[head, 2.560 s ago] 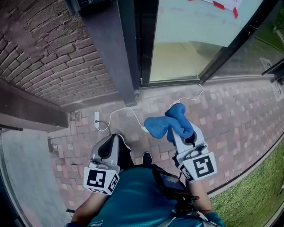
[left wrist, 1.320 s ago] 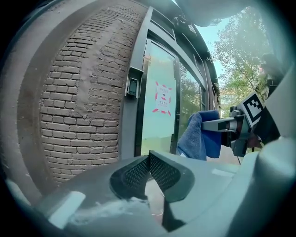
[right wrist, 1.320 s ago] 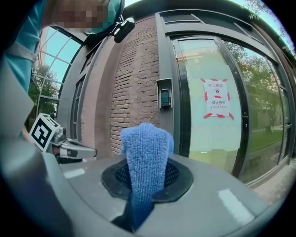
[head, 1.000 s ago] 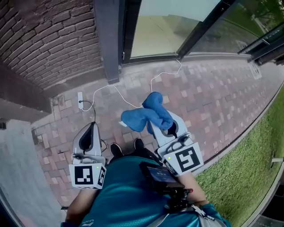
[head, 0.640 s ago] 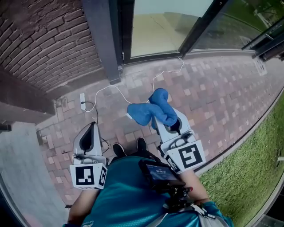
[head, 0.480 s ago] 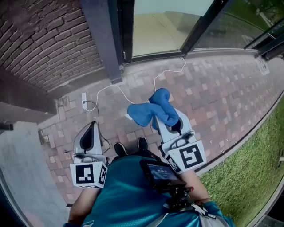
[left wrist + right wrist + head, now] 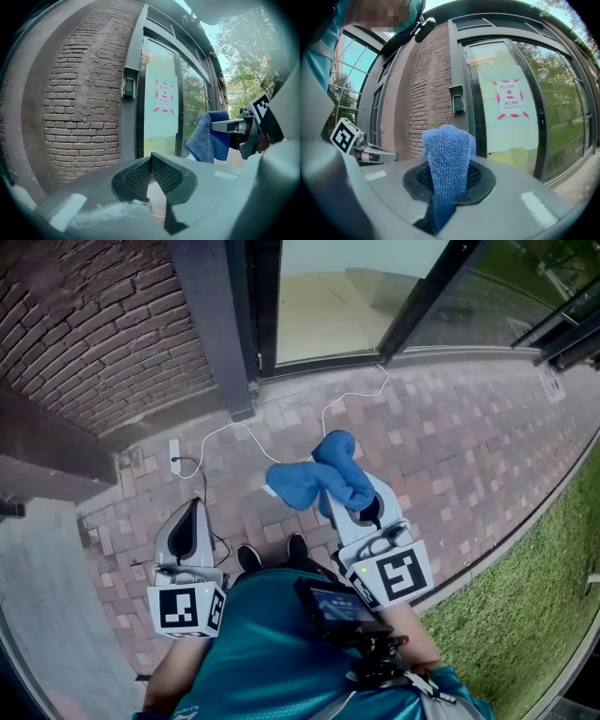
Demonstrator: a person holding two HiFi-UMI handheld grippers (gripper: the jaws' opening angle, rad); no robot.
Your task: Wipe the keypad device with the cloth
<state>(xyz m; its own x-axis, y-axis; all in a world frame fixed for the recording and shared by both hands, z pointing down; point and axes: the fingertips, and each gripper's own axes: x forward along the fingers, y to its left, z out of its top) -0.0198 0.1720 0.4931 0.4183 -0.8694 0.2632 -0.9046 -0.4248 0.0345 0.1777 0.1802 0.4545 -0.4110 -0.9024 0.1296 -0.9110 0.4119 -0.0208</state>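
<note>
A blue cloth is pinched in my right gripper, whose jaws are shut on it; it bunches ahead of the jaws and hangs to the left. My left gripper is held lower on the left with its jaws shut and nothing between them. The keypad device is a small dark panel high on the dark door frame between the brick wall and the glass door. Both grippers are well short of it.
A brick wall stands on the left and a glass door ahead, bearing a red-and-white notice. A white cable runs over the brick paving to a power strip. Grass borders the right.
The view has swung so the door and wall shifted in the frame. Over the last second both grippers keep nearly the same place, the right one still holding the cloth.
</note>
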